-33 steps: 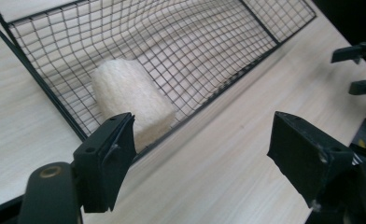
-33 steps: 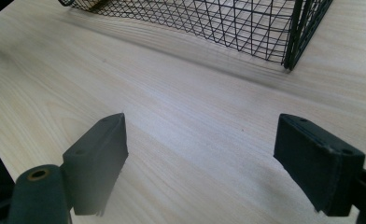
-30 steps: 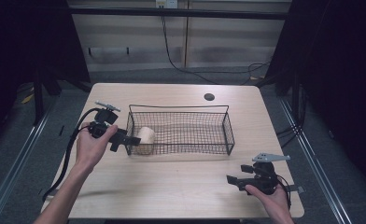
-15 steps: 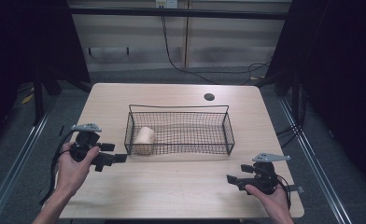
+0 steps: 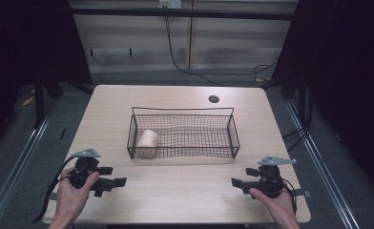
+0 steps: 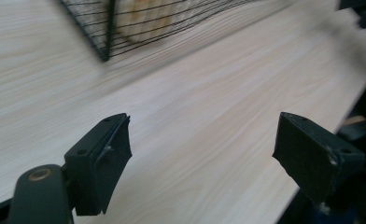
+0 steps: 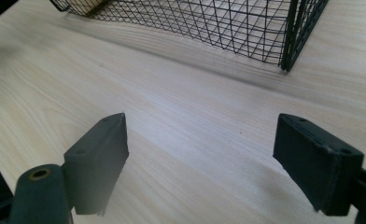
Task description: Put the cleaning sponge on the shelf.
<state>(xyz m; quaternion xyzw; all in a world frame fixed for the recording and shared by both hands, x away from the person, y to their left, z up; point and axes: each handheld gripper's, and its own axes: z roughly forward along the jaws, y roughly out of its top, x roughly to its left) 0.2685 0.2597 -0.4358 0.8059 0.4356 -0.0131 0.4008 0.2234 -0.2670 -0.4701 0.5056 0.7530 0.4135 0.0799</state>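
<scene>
You see a black wire basket (image 5: pixel 185 133) at the centre of the wooden counter (image 5: pixel 185 195); a pale roll (image 5: pixel 147 141) lies in its left end.

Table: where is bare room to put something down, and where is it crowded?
The table is bare between the left claw and right claw, in front of the basket. It is also bare behind the basket, except a small hole. Inside, only the left end is occupied, by a beige roll.

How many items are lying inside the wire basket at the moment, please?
1. A single pale roll lies at the left end of the wire basket, against its near-left corner; the rest of the mesh floor looks bare, and nothing seems hidden.
</scene>
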